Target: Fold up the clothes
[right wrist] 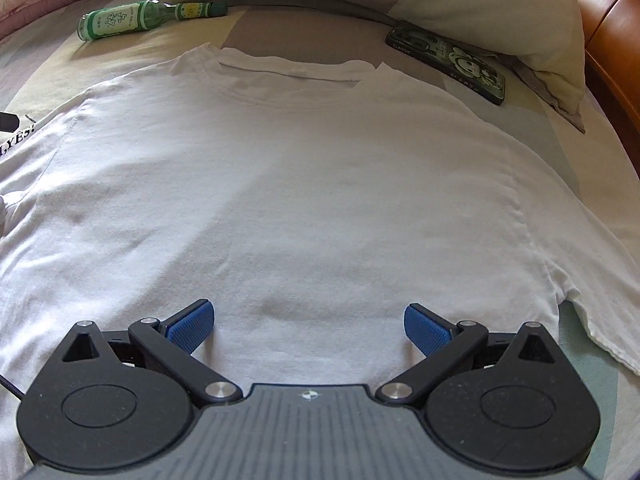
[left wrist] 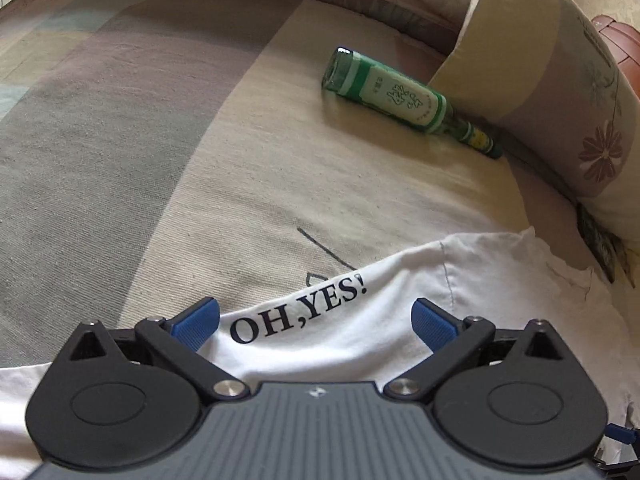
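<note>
White T-shirt printed "OH,YES!" lies on a striped bedsheet beneath the spread left gripper, green bottle beyond; right wrist view shows it flat under the spread right gripper, phone by the pillow.

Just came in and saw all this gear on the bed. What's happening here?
A person is holding a gripper in each hand over a white T-shirt spread flat on the bed, about to fold it. Both the left gripper and right gripper are open, gripping nothing. A green bottle and a phone lie near the pillow.
</note>
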Motion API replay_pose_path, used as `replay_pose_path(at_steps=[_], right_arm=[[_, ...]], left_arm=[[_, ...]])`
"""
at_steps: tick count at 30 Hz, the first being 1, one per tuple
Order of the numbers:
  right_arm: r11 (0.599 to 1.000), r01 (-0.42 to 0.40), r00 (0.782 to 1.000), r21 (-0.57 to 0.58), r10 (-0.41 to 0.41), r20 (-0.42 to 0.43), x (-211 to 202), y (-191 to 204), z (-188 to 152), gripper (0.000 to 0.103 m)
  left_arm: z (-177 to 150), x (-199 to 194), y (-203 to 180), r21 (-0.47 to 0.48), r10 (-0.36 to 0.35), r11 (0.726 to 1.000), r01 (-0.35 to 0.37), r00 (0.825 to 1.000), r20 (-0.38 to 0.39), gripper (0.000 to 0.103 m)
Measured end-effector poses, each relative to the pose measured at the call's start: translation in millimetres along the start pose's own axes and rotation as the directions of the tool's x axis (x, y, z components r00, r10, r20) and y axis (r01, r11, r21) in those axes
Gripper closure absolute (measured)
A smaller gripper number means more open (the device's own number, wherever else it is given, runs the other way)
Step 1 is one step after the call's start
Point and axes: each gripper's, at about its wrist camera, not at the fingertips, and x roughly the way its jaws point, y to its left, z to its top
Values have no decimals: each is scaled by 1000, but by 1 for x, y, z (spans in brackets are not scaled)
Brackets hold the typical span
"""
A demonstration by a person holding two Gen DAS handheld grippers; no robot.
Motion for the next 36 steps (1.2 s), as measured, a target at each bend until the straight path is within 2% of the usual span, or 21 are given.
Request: replay_pose_path(at_steps=[3, 6, 7, 10, 13, 16, 19, 23, 26, 29, 31, 32, 36], right_arm=[[1000, -3, 1000, -1, 3, 10, -2, 1, 4, 0], [1000, -7, 1000, -1, 7, 12, -3, 4, 5, 0], [1000, -8, 1000, -2, 8, 14, -3, 4, 5, 0], [1000, -6, 1000, -14, 6, 14, -5, 5, 4, 0], [999, 3, 1000, -33, -3, 11, -6, 5, 2, 0], [999, 14, 1000, -39, -14, 7, -7, 3, 1, 0], [999, 15, 1000, -38, -14, 13, -10, 3, 2, 0], [999, 6, 1000, -50, -5, 21, -11, 9, 5, 0], [998, -3, 1000, -66, 4, 24, -11, 17, 6, 0], [996, -10, 1000, -84, 12, 22, -10, 24, 7, 0], [995, -12, 1000, -96, 14, 18, -11, 27, 6, 0], [995, -12, 1000, -102, 14, 17, -11, 27, 6, 0], [992, -4, 1000, -122, 6, 17, -11, 24, 4, 0]], left_arm=[[-5, -22, 9, -60, -70, 996, 70, 998, -3, 2], [-19, -23, 17, -117, -126, 986, 118, 990, -68, 2], [-24, -20, 20, -136, -118, 985, 105, 989, -88, 2], [-32, -9, 39, -157, -9, 988, -5, 996, -87, 3], [-22, -8, 56, -186, -39, 982, 29, 998, -50, 2], [-8, -12, 57, -112, 101, 988, -105, 994, -42, 3], [-6, -29, 64, -179, 55, 982, -58, 998, -17, 3], [-27, -48, 33, -104, 26, 994, -23, 999, 33, 3], [-58, -42, -3, 58, 90, 994, -93, 994, 56, 3], [-84, -23, -25, 190, 209, 957, -219, 975, 71, 3], [-99, -14, -22, 243, 271, 929, -279, 960, 64, 2], [-107, -16, -14, 252, 280, 924, -288, 957, 69, 0], [-116, -38, 20, 181, 248, 952, -249, 968, 28, 0]])
